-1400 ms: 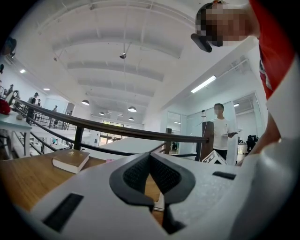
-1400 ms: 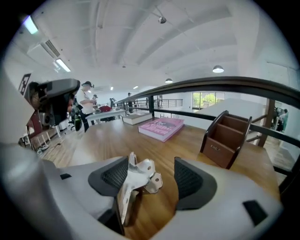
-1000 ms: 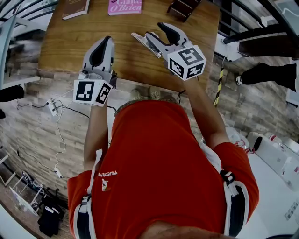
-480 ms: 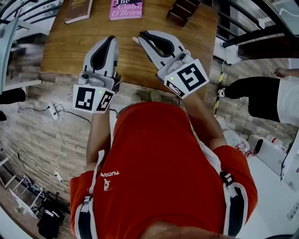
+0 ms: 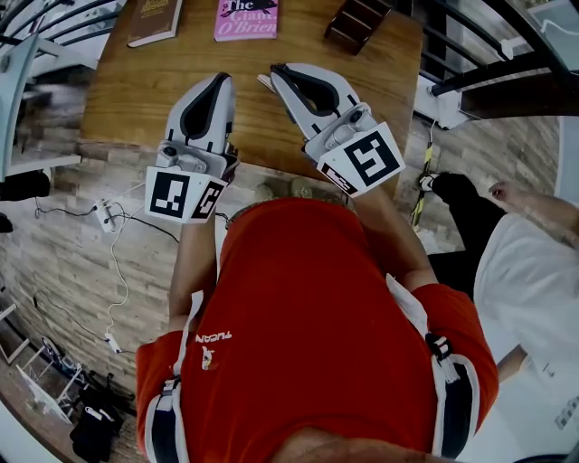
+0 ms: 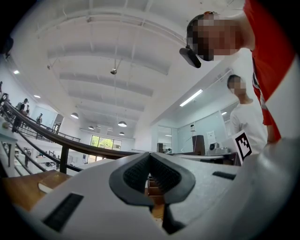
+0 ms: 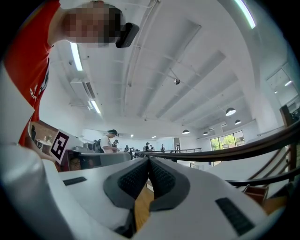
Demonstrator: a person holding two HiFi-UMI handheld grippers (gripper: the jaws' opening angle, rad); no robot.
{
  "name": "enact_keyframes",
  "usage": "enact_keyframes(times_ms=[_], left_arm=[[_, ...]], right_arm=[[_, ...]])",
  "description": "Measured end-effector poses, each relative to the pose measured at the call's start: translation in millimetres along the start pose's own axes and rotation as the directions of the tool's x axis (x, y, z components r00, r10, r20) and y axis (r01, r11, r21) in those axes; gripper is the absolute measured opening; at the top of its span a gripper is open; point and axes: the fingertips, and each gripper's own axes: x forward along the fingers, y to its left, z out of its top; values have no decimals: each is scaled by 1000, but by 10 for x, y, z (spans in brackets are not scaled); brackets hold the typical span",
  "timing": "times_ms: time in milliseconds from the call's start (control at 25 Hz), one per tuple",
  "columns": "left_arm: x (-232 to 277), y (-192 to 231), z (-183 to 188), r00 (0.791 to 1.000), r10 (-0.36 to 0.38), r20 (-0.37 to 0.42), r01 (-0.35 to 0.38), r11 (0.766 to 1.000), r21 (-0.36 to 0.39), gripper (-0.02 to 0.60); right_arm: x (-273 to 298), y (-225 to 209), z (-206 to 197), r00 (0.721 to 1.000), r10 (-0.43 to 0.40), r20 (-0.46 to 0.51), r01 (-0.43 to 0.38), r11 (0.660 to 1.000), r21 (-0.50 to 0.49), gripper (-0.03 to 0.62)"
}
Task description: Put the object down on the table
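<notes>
Both grippers hover over the near edge of the wooden table [image 5: 127, 90]. My left gripper [image 5: 220, 80] points away from me, shut with nothing between its pads; its own view shows the pads [image 6: 161, 176] meeting at the tips [image 6: 150, 157]. To its right, my right gripper [image 5: 276, 70] is tilted left, its marker cube [image 5: 362, 161] facing up. Its jaws are shut and empty [image 7: 149, 161], with only a strip of table [image 7: 142, 206] showing below them. I see no held object in any view.
At the table's far edge lie a brown book [image 5: 152, 16], a pink book [image 5: 246, 16] and a dark wooden piece [image 5: 358, 23]. Railings [image 5: 488, 68] run at the upper right. A person in a white sleeve [image 5: 534, 271] stands at the right. Cables [image 5: 107, 215] lie on the floor at the left.
The right gripper's jaws went from wide apart to shut, and it swung left, turning its marker cube upward. The left gripper shifted slightly right. A person moved in at the right.
</notes>
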Motion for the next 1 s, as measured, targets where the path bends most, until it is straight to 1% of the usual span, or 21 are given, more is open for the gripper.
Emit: enact_keyframes(times_ms=[1000], left_arm=[[-56,35,-47,1000,8,0,-8,1000,-11,9]], right_arm=[[-1,14,-75,1000,-4,-11,4,1000,2,25]])
